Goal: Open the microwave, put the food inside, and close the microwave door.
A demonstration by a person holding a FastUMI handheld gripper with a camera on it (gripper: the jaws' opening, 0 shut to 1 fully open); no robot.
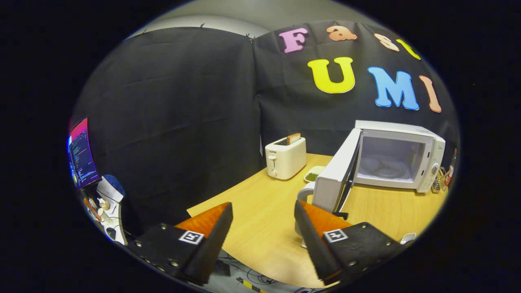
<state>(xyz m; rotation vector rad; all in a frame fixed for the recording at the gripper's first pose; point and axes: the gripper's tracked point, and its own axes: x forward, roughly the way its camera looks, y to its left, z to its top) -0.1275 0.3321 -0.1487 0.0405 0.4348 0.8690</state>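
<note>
Microwave (397, 156) open on the table (264, 211), its door (336, 173) swung wide and turntable bare.
A dish (313, 174) of green food lies between door and toaster (285, 158); the gripper (263, 213) hangs well short, fingers spread wide, holding nothing.

Toaster (285, 158) with bread slice (293, 138) on table (260, 219); monitor (82, 152) beyond.

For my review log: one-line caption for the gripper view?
Open gripper over table; microwave door open, toaster behind.
</note>
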